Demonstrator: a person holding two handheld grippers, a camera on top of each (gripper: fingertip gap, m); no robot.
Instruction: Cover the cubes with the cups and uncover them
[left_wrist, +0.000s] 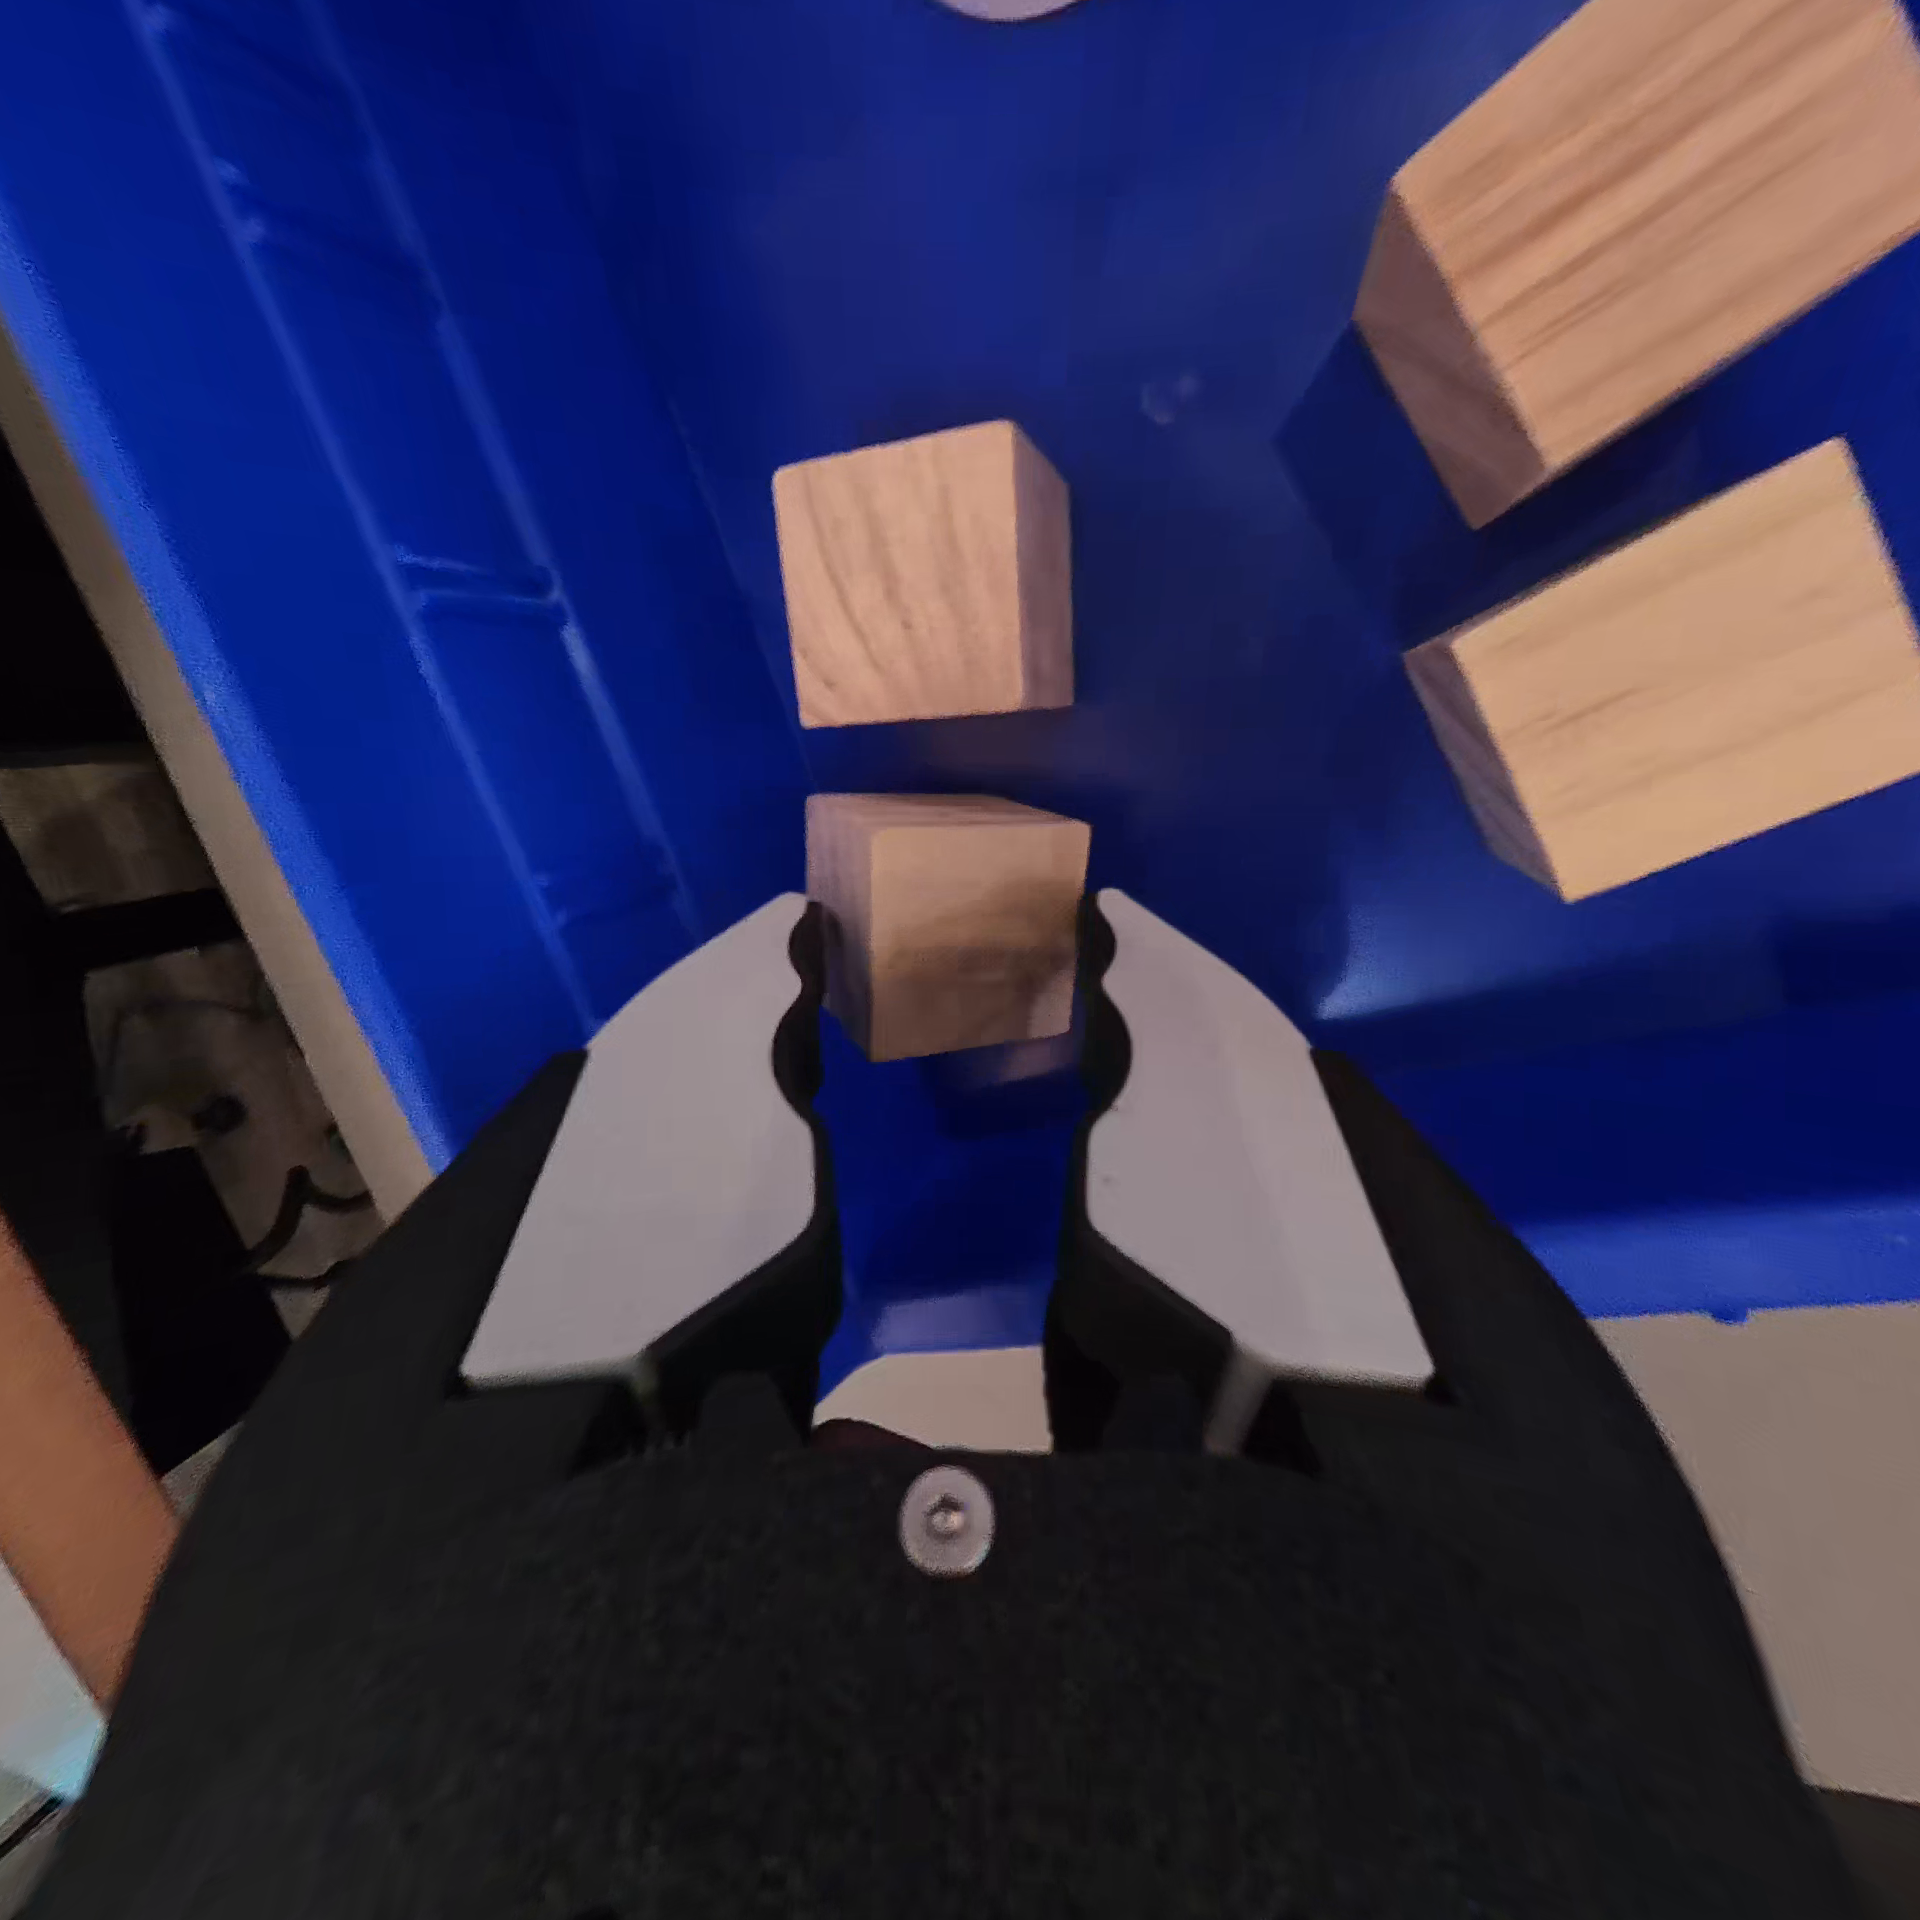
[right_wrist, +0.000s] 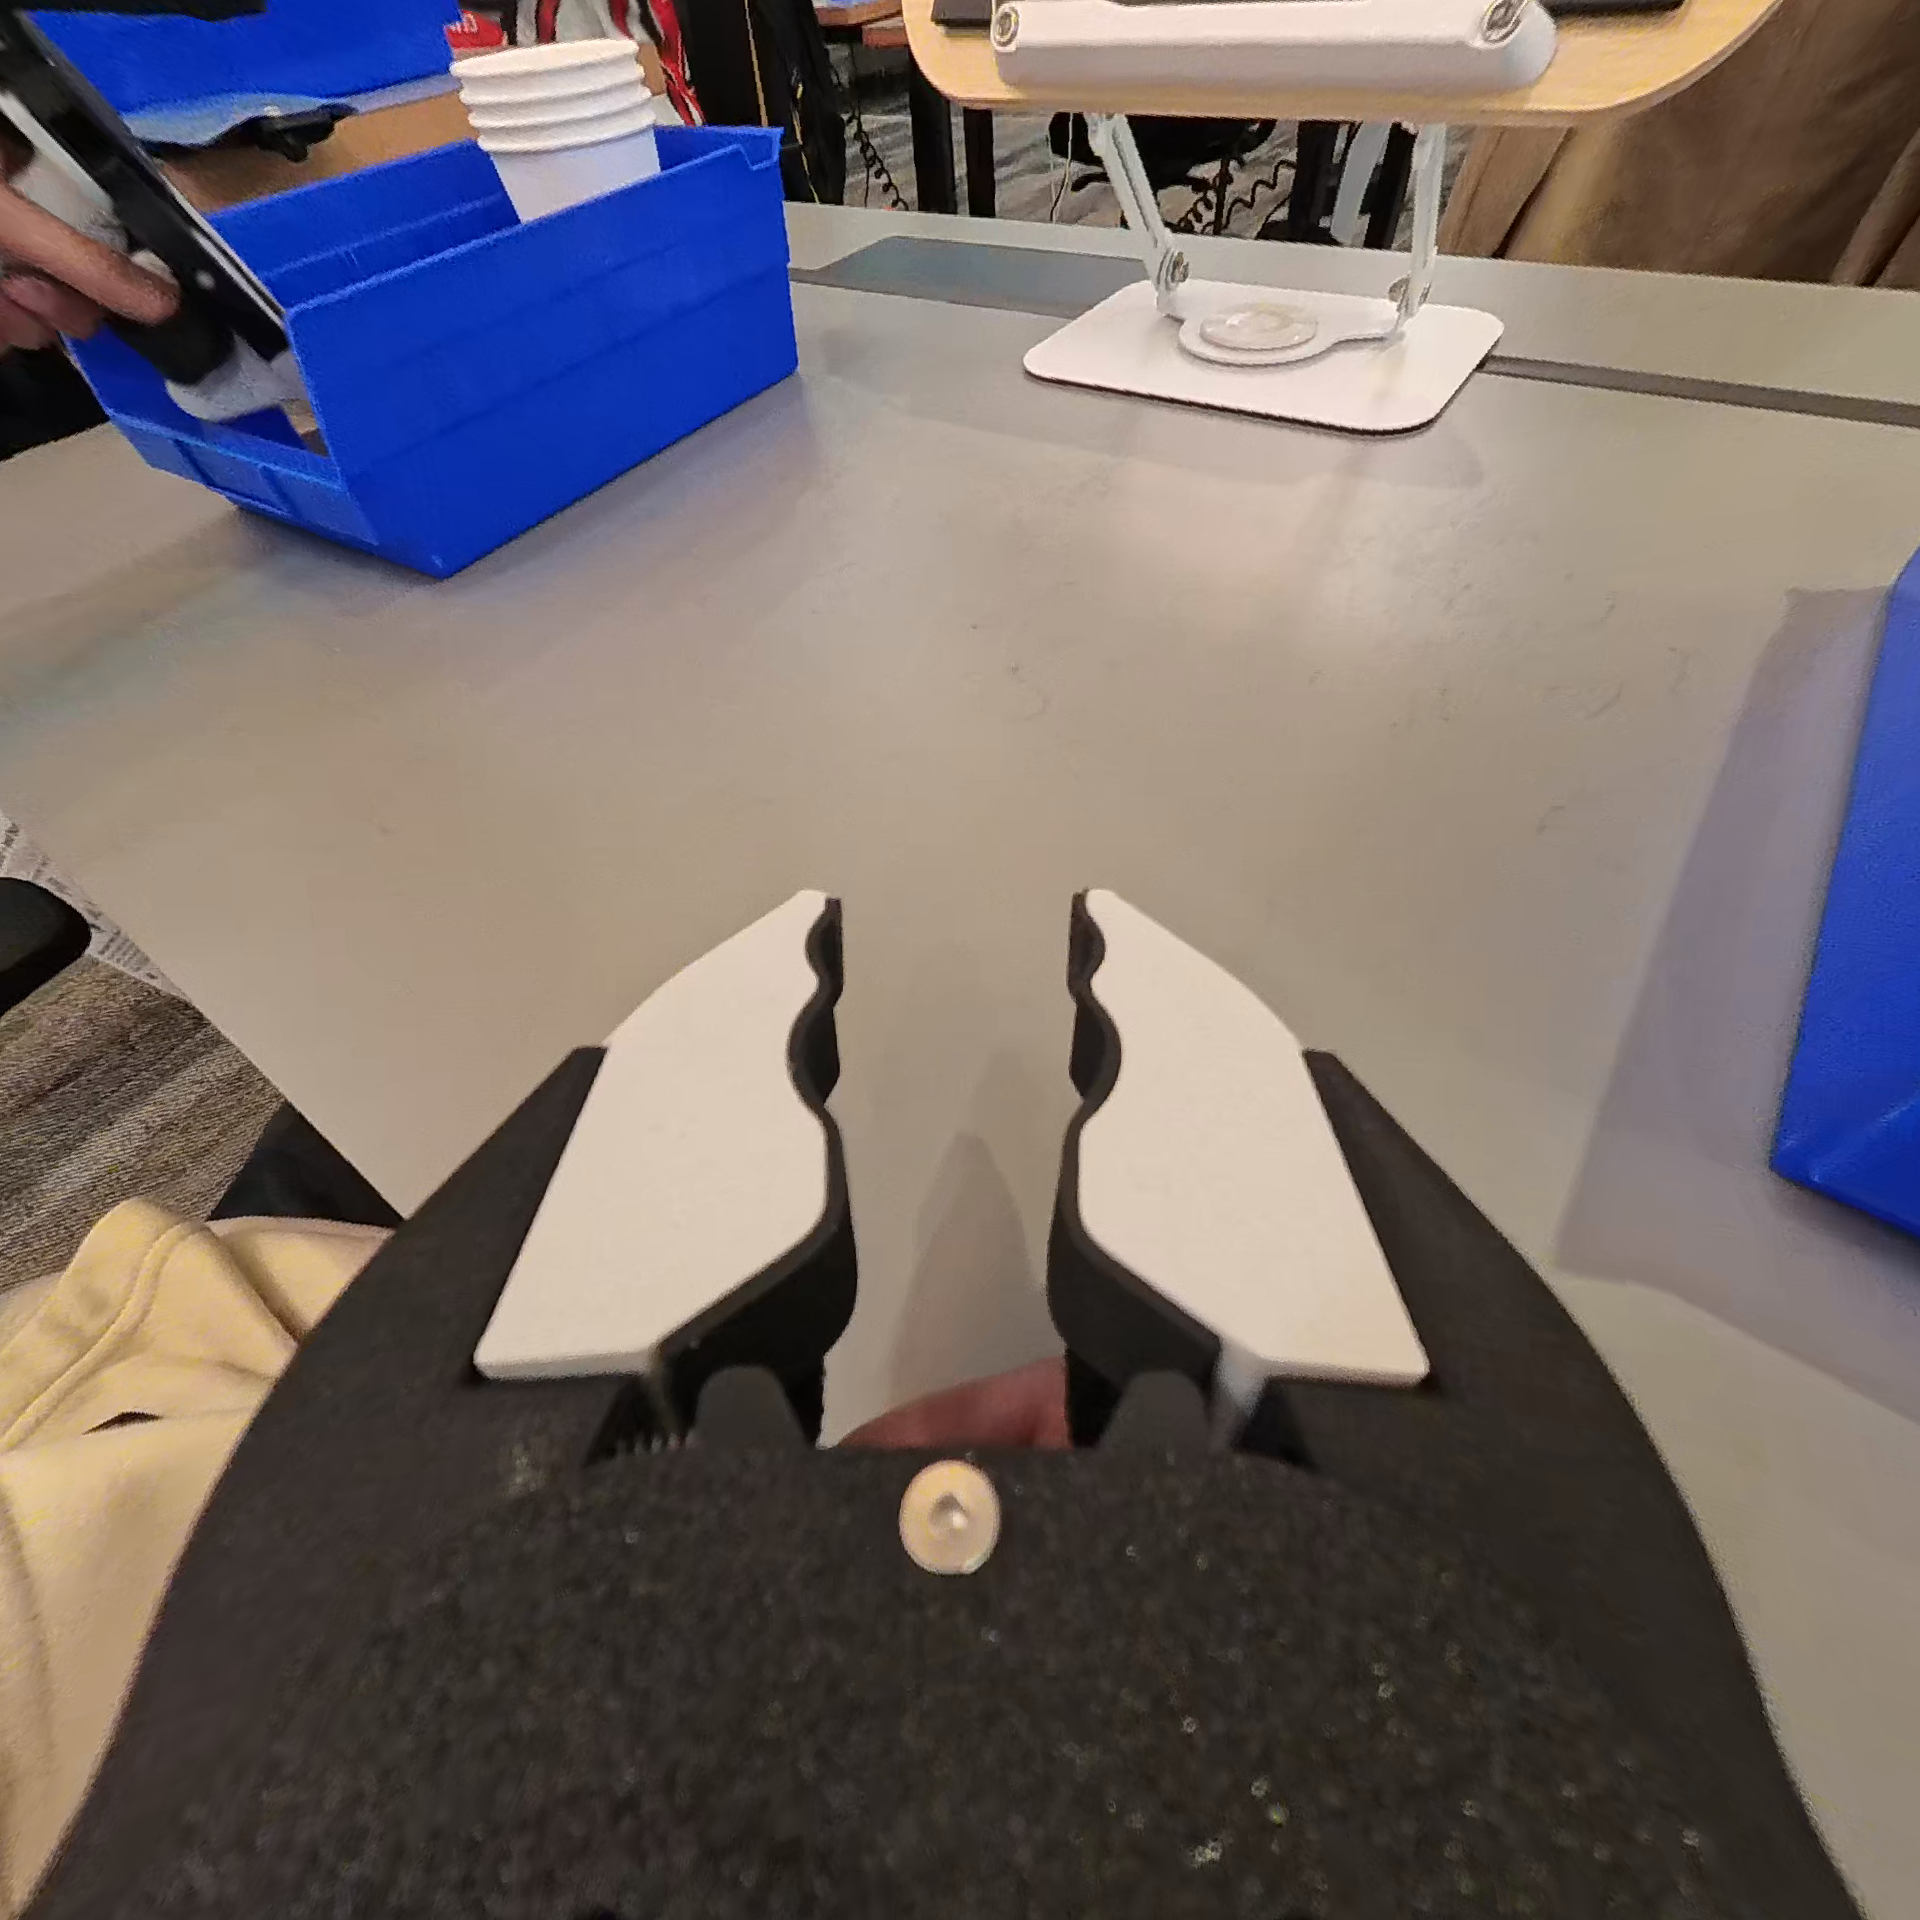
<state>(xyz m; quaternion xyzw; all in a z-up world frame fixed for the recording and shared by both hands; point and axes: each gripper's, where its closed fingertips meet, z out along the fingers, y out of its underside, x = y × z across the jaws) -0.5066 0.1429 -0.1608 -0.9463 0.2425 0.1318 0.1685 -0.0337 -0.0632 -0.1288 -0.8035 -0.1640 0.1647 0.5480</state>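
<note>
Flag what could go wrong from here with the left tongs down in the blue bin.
1. The left tongs straddle the near cube at one corner, so it may twist or slip when lifted.
2. The next cube sits just beyond and could get nudged.
3. The bin wall runs close on the left; a finger might catch on it coming out. The right tongs hang open over the table, uninvolved.

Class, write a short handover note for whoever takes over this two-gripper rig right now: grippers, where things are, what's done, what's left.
Left gripper: inside the blue bin, fingers on both sides of a wooden cube; a firm grip cannot be confirmed.
Right gripper: open, empty, above the grey table.
Three more cubes lie in the bin: one just ahead, two to the right.
Stacked white cups stand in the bin's far end.
Done: nothing covered.
Left: take out cubes and cups, cover, uncover.
</note>
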